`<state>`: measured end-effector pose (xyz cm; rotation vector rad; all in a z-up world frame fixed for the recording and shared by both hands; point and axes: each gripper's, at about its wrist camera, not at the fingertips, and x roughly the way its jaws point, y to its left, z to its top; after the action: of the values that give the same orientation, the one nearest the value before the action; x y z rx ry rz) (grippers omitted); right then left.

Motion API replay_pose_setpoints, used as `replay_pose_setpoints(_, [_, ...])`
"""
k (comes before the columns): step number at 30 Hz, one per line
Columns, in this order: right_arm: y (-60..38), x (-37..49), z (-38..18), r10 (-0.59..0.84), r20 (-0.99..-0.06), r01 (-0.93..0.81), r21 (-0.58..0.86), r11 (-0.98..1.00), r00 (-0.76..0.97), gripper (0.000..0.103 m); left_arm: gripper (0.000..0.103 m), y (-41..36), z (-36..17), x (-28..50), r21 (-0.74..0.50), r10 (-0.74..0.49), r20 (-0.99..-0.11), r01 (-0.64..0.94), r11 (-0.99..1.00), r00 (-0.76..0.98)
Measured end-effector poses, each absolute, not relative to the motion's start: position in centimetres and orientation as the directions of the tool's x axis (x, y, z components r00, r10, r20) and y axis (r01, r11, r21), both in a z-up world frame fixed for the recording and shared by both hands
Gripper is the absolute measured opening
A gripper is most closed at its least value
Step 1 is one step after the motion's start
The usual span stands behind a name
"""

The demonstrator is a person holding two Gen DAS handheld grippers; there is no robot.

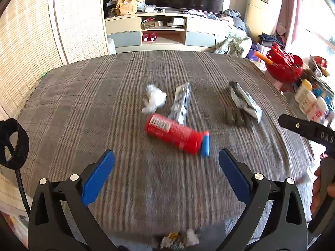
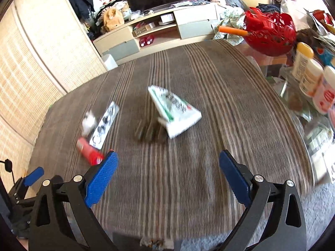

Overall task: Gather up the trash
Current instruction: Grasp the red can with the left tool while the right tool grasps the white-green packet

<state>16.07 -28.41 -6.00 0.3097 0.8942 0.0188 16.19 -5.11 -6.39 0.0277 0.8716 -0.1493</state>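
Note:
Trash lies on a striped brown cloth [image 1: 83,104]. A red tube-shaped wrapper with a blue end [image 1: 177,136] lies ahead of my left gripper [image 1: 166,159], which is open and empty. Beyond it are a crumpled white tissue [image 1: 153,98] and a silver wrapper [image 1: 181,103]. A white and green packet [image 1: 245,102] lies on something dark at the right. In the right wrist view the packet [image 2: 174,109] lies ahead of my open, empty right gripper [image 2: 167,161]. The red wrapper [image 2: 89,150], silver wrapper [image 2: 104,125] and tissue [image 2: 89,122] are at left.
A red basket [image 2: 270,33] and several bottles [image 2: 309,77] stand on a glass table at the right. A TV cabinet [image 1: 163,31] stands beyond the cloth. A woven screen [image 1: 25,52] is at left. Small scraps [image 1: 180,239] lie at the near edge.

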Motion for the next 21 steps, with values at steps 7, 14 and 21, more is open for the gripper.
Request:
replay_pose_setpoints(7, [-28.5, 21.1, -7.1, 0.14, -0.769, 0.092, 0.25, 0.964, 0.624, 0.098, 0.09, -6.9, -8.7, 21.5, -0.033, -0.1, -0.791, 0.121, 0.992, 0.604])
replay_pose_setpoints(14, [-28.6, 24.4, -9.5, 0.155, -0.786, 0.073, 0.246, 0.967, 0.598, 0.089, 0.085, -7.3, -11.3, 24.2, -0.013, -0.069, -0.816, 0.1, 0.995, 0.574])
replay_pose_setpoints(21, [-28.1, 26.1, -11.3, 0.115, -0.807, 0.071, 0.191, 0.979, 0.58, 0.078, 0.082, -6.7, -12.9, 24.7, 0.015, -0.047, -0.828, 0.106, 0.994, 0.559])
